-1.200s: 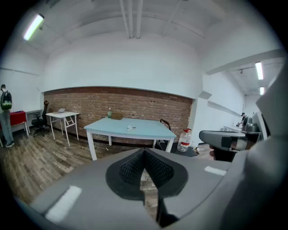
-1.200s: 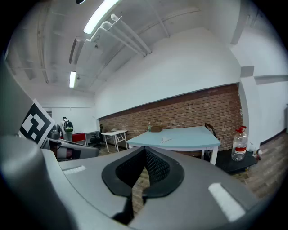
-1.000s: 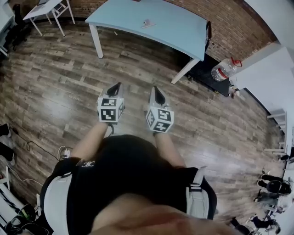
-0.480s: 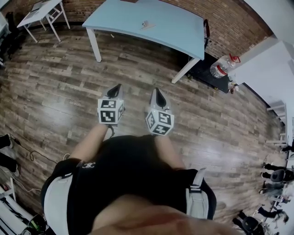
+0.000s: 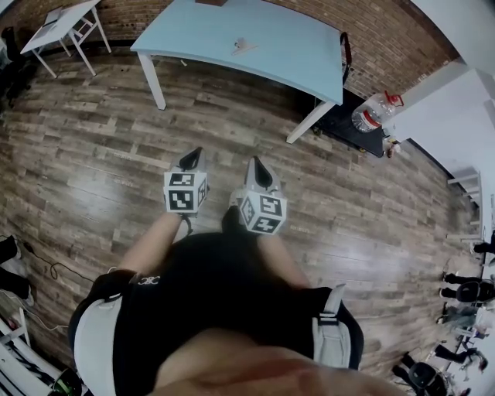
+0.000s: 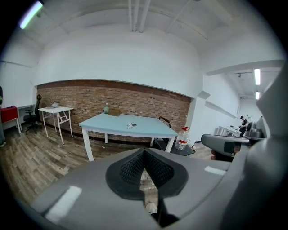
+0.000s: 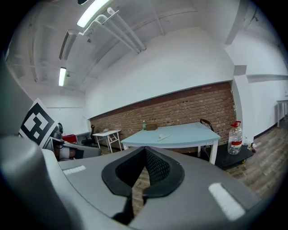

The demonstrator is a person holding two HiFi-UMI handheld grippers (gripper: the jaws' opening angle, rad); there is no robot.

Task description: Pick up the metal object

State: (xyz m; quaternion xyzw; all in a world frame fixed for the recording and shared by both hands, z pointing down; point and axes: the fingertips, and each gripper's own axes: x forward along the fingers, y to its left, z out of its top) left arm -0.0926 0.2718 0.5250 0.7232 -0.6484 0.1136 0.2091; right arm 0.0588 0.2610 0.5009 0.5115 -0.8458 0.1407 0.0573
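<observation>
The metal object [image 5: 242, 46] is a small silvery piece that lies on the light blue table [image 5: 302, 54] at the far side of the room. It also shows as a pale sliver in the left gripper view [image 6: 131, 126] and the right gripper view [image 7: 163, 139]. My left gripper [image 5: 191, 158] and right gripper [image 5: 257, 172] are held side by side over the wooden floor, well short of the table and pointing toward it. The jaws of the left gripper [image 6: 144, 156] are shut with nothing between them. Those of the right gripper [image 7: 145, 155] also meet at the tips and hold nothing.
A big water bottle [image 5: 373, 116] stands on a black low platform right of the table, and a chair [image 5: 349, 50] sits behind it. A green bottle [image 6: 106, 109] and a brown box [image 6: 114, 112] are at the table's back. A small white table [image 5: 58, 23] is far left.
The blue table has drawn nearer and slid left in the head view as the person walks toward it. Both grippers stay shut and side by side.
</observation>
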